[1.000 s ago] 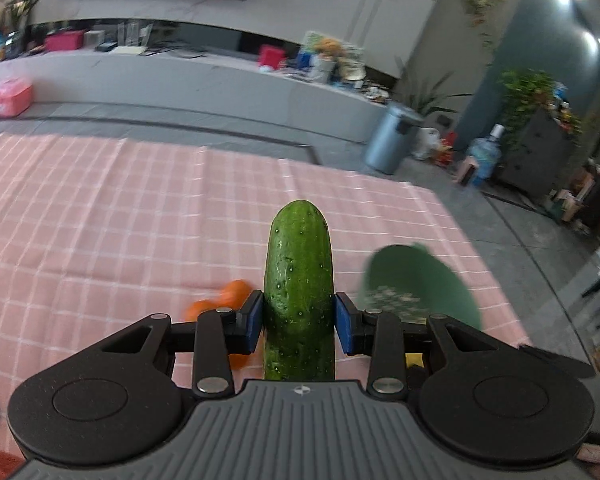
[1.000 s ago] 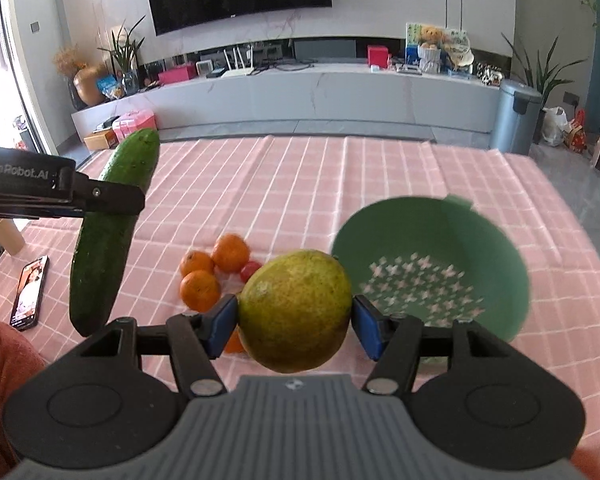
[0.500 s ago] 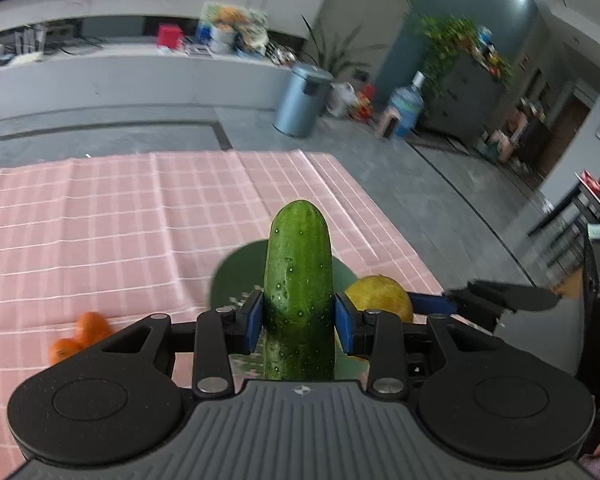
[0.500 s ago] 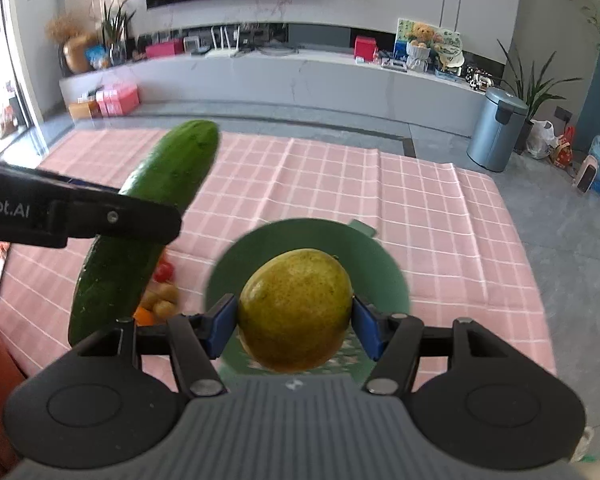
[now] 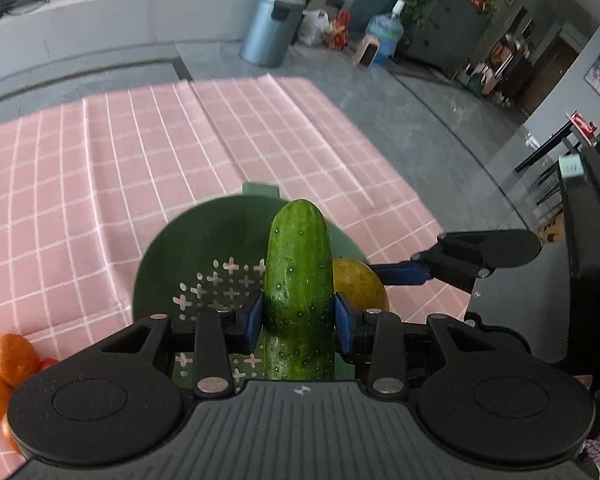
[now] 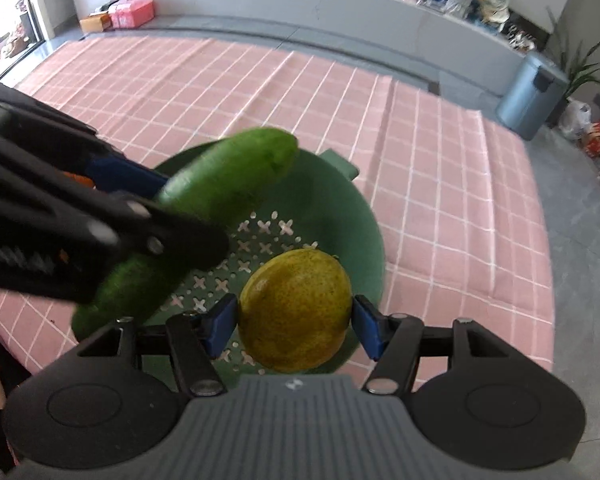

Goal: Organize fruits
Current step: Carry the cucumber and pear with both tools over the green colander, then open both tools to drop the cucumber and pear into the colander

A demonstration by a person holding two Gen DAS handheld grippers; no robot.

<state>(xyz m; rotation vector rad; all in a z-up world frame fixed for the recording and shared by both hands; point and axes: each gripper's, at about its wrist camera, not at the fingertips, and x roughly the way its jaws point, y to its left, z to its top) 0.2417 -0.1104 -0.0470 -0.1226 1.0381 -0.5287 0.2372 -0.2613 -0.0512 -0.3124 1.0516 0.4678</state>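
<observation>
My left gripper [image 5: 299,317] is shut on a green cucumber [image 5: 299,276], which points up and forward over the green colander [image 5: 188,256]. In the right wrist view the same cucumber [image 6: 216,184] crosses the colander [image 6: 340,216] from the left, held by the left gripper's black arm [image 6: 72,216]. My right gripper [image 6: 294,320] is shut on a round yellow-green citrus fruit [image 6: 294,310], hanging above the colander's near right side. In the left wrist view that fruit [image 5: 360,284] shows just right of the cucumber, with the right gripper's finger [image 5: 404,274] on it.
A pink checked cloth [image 5: 100,168] covers the table. Several small oranges [image 5: 8,368] lie at the left near edge. The table's right edge drops to a grey floor [image 5: 440,140]. A grey bin [image 6: 530,92] stands beyond the far corner.
Both grippers swung right and down with their loads and now hang over the colander, which fills the view centre. The oranges slid to the left edge.
</observation>
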